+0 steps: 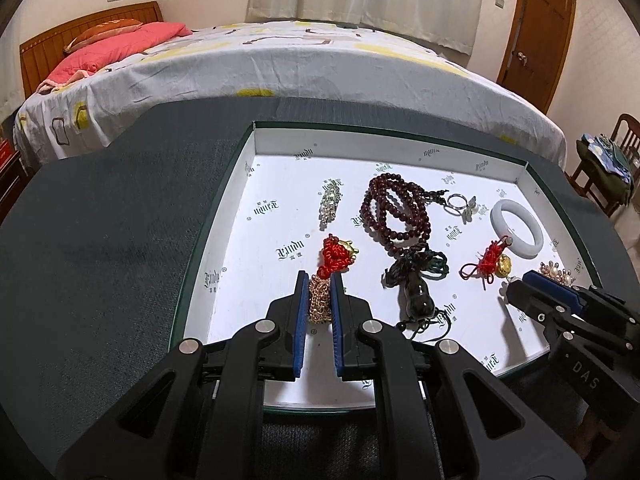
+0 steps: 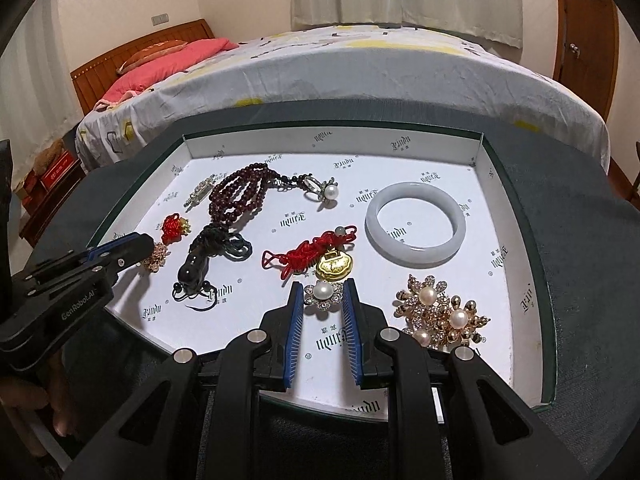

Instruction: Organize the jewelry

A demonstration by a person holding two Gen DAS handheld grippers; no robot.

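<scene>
Left gripper (image 1: pixel 319 280) clamped the gold chain brooch (image 1: pixel 319 303) in the tray (image 1: pixel 256 148). Right gripper (image 2: pixel 322 285) clamped the pearl flower brooch (image 2: pixel 323 293).

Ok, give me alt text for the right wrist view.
The right gripper has its jaws closed on a pearl flower brooch in a white tray of jewelry, with a gold lock charm on red cord just beyond it. A white bangle lies further right, and the left gripper enters from the left.

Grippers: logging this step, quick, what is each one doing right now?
Left gripper: shut on the gold chain piece.
Right gripper: shut on the pearl flower brooch.
</scene>
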